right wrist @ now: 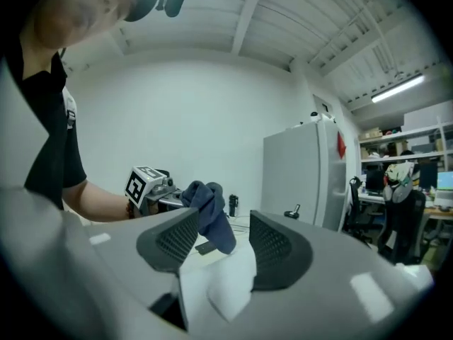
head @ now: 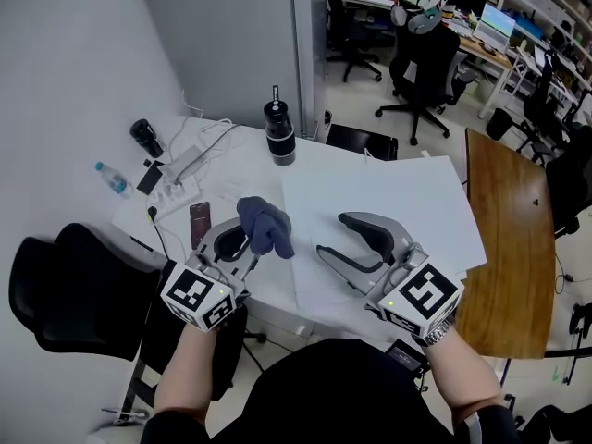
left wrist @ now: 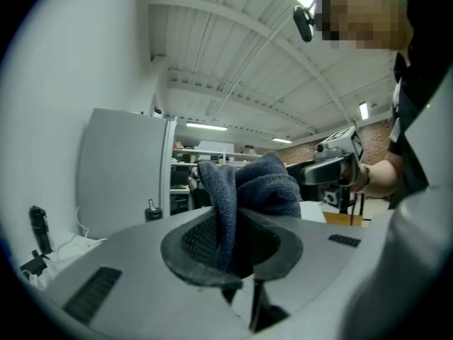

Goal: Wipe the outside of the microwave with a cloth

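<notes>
We see one white table [head: 370,202]. Over its near edge we hold two grippers. The left gripper [head: 242,244] is clamped on the single dark blue cloth [head: 265,225], and the right gripper [head: 335,234] gapes wide, holding nothing.

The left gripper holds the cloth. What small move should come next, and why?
Probably lower the left gripper so the cloth meets the white surface ahead. Its jaws are shut on the bunched cloth, which hangs in the air touching no surface; the right gripper stands open and empty, so nothing else needs doing first.
</notes>
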A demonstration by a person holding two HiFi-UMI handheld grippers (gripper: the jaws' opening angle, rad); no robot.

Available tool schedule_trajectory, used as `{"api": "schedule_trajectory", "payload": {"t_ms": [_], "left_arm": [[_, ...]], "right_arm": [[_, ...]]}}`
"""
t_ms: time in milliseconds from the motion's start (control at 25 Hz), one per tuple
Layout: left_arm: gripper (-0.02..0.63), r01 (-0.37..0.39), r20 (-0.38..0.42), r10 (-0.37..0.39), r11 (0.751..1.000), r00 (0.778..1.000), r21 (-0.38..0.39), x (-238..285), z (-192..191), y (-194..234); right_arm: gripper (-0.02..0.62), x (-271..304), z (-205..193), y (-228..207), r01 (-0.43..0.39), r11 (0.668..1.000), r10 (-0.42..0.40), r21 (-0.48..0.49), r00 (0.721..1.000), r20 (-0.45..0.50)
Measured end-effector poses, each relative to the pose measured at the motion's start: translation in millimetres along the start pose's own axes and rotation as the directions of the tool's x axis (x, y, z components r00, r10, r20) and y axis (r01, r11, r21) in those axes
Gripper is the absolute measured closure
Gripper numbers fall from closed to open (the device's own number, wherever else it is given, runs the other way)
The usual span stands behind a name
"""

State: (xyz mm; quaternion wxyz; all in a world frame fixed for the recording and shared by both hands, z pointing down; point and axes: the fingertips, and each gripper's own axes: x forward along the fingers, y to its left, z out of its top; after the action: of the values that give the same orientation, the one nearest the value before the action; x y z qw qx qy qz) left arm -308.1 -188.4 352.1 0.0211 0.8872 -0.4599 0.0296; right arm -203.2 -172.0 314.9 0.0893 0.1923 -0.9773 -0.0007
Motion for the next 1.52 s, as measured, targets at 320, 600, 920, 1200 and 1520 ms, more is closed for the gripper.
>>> {"api": "schedule_trajectory", "payload": {"t_ms": [320, 600, 920, 1200, 1520], "left_arm": [[0.547, 0.361, 0.043, -0.361, 0.933, 0.932, 0.019, -22, 37, -82], [0.545, 0.472, 0.040, -0.473, 0.881, 0.880, 0.014, -29, 46, -107], [0.528, 0.346, 0.023, -0.346, 0.938, 0.938, 0.016, -29, 39, -83], [0.525, 0.213, 0.018, -0.214, 0.976, 0.977, 0.044, -35, 32, -59], [0.562, 0.147, 0.010, -0.147, 0.988, 0.989, 0.038, -38, 32, -57]], "right_arm": [[0.313, 7, 15, 57, -0.278, 0.960, 0.279, -0.017, 0.960, 0.033], [0.391, -3, 19, 89, -0.443, 0.897, 0.443, -0.012, 0.896, 0.045], [0.516, 0, 11, 58, -0.247, 0.969, 0.247, 0.001, 0.969, 0.011], [0.523, 14, -19, 12, -0.003, 0.998, 0.012, 0.070, 0.992, -0.125], [0.523, 51, -51, 10, 0.059, 0.997, -0.045, 0.040, 0.959, -0.279]]}}
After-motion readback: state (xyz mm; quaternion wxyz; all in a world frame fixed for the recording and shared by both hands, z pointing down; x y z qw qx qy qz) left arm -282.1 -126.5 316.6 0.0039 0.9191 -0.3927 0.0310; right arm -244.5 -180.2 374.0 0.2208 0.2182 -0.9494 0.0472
